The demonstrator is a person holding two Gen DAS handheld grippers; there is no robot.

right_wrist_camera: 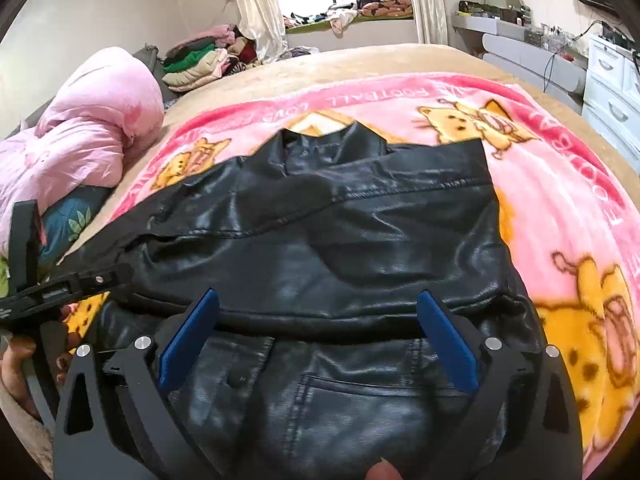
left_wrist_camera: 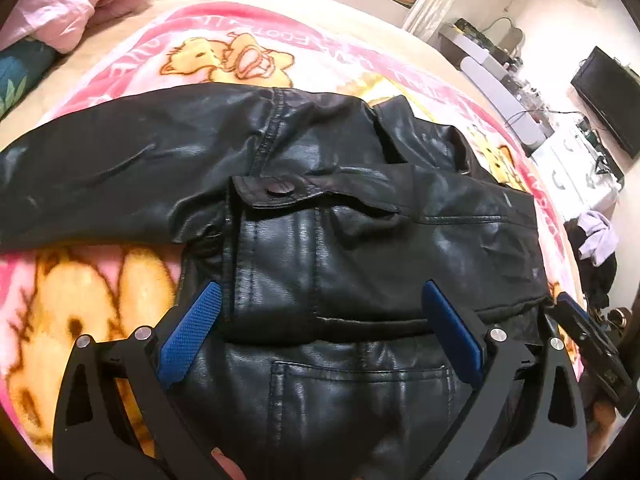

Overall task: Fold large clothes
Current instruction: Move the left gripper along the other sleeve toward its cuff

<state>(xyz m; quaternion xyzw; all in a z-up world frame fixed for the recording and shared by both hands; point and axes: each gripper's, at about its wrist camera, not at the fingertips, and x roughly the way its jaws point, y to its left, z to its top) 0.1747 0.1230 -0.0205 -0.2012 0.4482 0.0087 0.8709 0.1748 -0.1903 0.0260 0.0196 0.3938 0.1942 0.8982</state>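
- Both the left gripper and the right gripper have their jaws spread wide, grasping nothing, hovering above the hem.
- The black leather jacket lies on the pink blanket on the bed, one side apparently folded over, the left sleeve still outstretched for folding.

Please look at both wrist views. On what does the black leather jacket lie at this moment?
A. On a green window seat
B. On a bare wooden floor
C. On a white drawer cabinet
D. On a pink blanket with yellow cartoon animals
D: the black leather jacket is spread flat on the pink blanket printed with yellow cartoon animals, which covers the bed.
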